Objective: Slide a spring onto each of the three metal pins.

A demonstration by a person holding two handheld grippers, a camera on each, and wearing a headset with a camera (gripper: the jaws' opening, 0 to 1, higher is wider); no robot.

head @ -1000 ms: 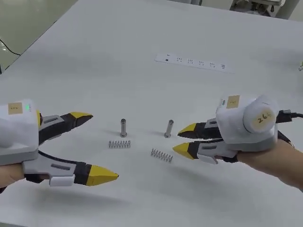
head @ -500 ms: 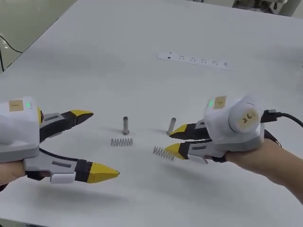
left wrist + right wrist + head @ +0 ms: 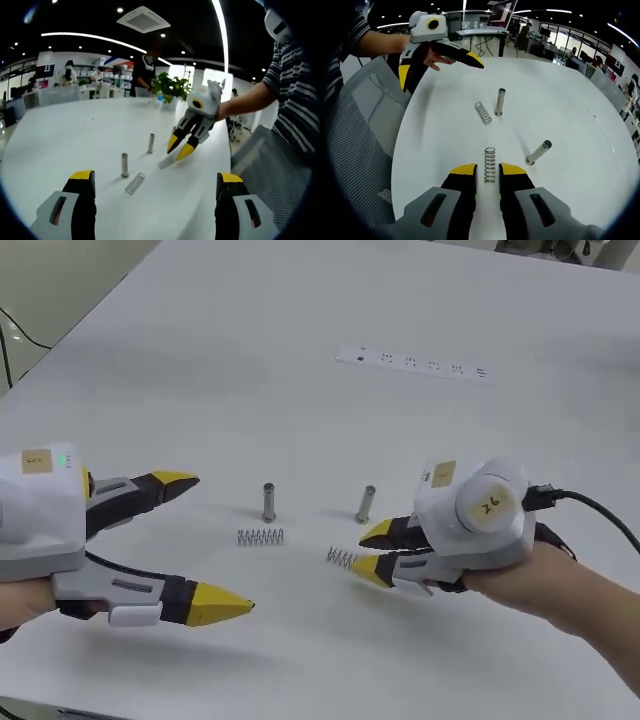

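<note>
The right gripper (image 3: pixel 489 172) is sitting low on the tabletop (image 3: pixel 440 130), its fingers (image 3: pixel 465 176) narrowly parted and straddling the near end of a spring (image 3: pixel 490 162) beside a pin (image 3: pixel 538 152). It should be closing gently, so the coils aren't crushed. The left gripper (image 3: pixel 212 545) is hovering well apart, fingers spread wide.

The left claw (image 3: pixel 200 543) hovers level above the desk (image 3: pixel 300 360) on the person's left. Its jaws are spread wide and its tips point right. The right claw (image 3: pixel 370 552) tilts down and leftward, tips close to the desk, jaws drawn near each other with a narrow gap between. The right hand (image 3: pixel 520 578) grips it from beneath, and the forearm (image 3: pixel 600 625) runs off to the lower right.
</note>
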